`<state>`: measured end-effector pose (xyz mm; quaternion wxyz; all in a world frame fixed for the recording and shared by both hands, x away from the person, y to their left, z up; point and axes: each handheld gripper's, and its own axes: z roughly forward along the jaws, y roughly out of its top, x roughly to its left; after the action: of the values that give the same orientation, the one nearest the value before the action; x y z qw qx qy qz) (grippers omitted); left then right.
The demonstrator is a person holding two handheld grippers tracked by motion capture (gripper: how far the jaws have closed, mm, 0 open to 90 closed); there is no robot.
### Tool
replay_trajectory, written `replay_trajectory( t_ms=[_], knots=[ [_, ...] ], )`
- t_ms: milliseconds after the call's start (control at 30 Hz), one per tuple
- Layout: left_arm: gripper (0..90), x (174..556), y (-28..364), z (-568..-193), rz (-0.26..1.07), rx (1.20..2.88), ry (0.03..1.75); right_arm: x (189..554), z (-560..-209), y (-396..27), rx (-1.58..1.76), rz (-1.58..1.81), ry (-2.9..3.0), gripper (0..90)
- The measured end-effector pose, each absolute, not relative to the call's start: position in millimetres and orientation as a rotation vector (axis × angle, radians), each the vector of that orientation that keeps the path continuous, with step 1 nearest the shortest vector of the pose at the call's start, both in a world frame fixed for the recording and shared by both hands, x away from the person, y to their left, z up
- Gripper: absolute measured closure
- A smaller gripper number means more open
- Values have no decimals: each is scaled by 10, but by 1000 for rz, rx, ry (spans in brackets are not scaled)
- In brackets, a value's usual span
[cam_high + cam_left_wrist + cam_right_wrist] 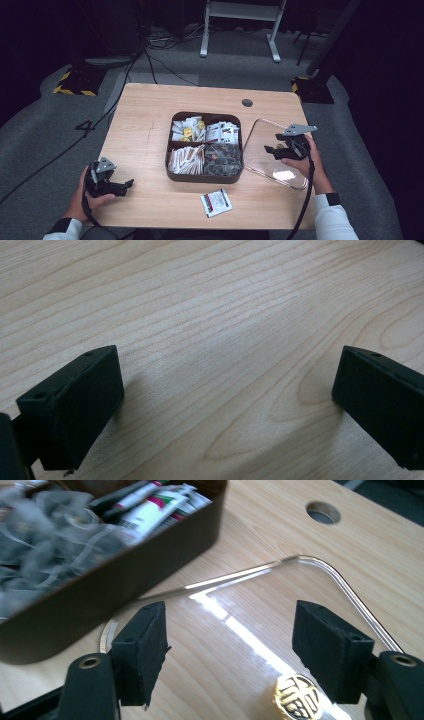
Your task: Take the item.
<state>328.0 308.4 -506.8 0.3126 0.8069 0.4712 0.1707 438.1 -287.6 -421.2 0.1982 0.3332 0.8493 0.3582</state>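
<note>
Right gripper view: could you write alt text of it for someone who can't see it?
Two open black tongs hover with nothing between them over a clear lid with a gold emblem, lying flat on a wooden table. Up left stands a dark brown box of sachets and mesh tea bags; a round hole pierces the tabletop beyond.

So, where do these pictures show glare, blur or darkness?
High view: the room around the pale wooden table is dark, and a white glare spot sits on the clear transparent lid. Right gripper view: a bright streak crosses that lid; the dark brown compartment box looks blurred. Left gripper view: wood grain sharp, soft shadows.
</note>
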Motion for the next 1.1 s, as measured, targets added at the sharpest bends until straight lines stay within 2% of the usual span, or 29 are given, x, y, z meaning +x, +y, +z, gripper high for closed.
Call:
replay_trajectory(
  t_ms=[533, 900, 1100],
  knots=[
    [4, 3278, 3081, -5069, 447, 2126, 1247, 4615, -4533, -3121, 1109, 918, 2381, 324],
    [4, 3279, 3082, -5068, 447, 2127, 1247, 4649, -4744, -3226, 1177, 865, 2388, 438],
    [4, 3280, 3083, -5067, 446, 2129, 1246, 4647, -4842, -3258, 1201, 869, 2390, 460]
  ],
)
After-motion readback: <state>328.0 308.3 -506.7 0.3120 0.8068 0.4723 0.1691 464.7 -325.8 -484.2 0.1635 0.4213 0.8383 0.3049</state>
